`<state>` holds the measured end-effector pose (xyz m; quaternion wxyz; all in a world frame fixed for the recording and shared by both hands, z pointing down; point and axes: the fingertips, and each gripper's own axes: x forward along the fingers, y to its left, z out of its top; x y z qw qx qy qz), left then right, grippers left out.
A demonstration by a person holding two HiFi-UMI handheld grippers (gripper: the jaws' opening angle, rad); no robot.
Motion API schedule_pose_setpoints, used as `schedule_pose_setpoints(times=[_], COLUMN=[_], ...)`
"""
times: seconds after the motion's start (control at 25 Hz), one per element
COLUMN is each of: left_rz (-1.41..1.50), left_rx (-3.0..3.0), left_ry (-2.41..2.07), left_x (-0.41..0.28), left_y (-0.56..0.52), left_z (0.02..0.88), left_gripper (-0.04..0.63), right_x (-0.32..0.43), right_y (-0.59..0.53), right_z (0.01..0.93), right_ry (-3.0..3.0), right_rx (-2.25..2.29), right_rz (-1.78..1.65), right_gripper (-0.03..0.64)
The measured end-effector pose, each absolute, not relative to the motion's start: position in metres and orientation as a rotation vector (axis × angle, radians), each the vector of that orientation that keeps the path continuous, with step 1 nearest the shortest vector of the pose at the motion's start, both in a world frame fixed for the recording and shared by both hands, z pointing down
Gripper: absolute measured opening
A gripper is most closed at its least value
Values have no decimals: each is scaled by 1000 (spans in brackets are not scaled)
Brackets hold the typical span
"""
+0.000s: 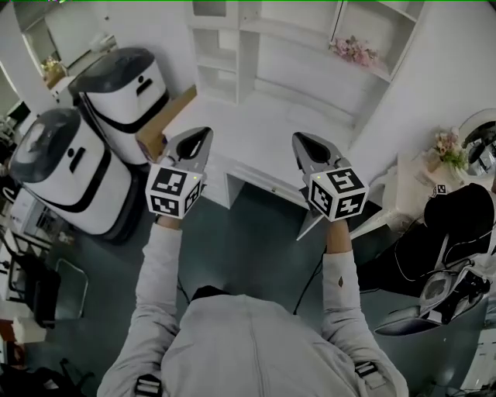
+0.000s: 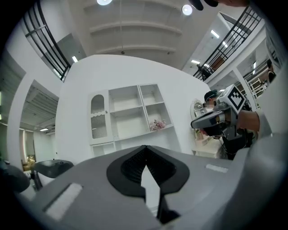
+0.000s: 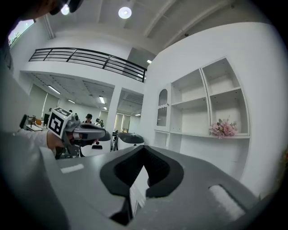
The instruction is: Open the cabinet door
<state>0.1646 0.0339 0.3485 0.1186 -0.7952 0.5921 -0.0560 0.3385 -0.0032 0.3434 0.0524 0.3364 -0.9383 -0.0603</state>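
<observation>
A tall white shelf unit stands ahead of me, with an arched glass cabinet door (image 2: 98, 117) in its upper left section; that door (image 3: 163, 108) looks closed. From the head view only its lower part (image 1: 209, 9) shows at the top edge. My left gripper (image 1: 203, 133) is held level over the near left of the white desk (image 1: 263, 147), shut with nothing between its jaws (image 2: 145, 147). The right gripper (image 1: 298, 138) is level beside it, also shut and empty (image 3: 144, 147). Both are well short of the door.
Two white machines with dark lids (image 1: 124, 93) (image 1: 66, 170) stand at the left, and a cardboard box (image 1: 167, 124) leans by the desk. Pink flowers (image 1: 353, 50) sit on a shelf. A side table with flowers (image 1: 449, 143) and dark equipment (image 1: 457, 233) are at the right.
</observation>
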Motion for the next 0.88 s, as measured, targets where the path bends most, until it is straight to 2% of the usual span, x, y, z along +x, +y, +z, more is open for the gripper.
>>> schedule_pose_setpoints(times=[0.2, 0.48, 0.88], left_rz=[-185, -166, -149], left_rx=[-2294, -2281, -2287], left_ry=[1718, 1752, 1698], left_x=[180, 157, 86], left_y=[31, -2, -119], left_z=[341, 346, 338], left_gripper=[18, 18, 18], right_x=[346, 335, 275], right_y=[-17, -54, -163], right_z=[345, 348, 323], right_ry=[-2837, -2858, -2870], right_rx=[1024, 1021, 1134], right_rz=[-216, -177, -229], right_gripper=[2, 2, 2])
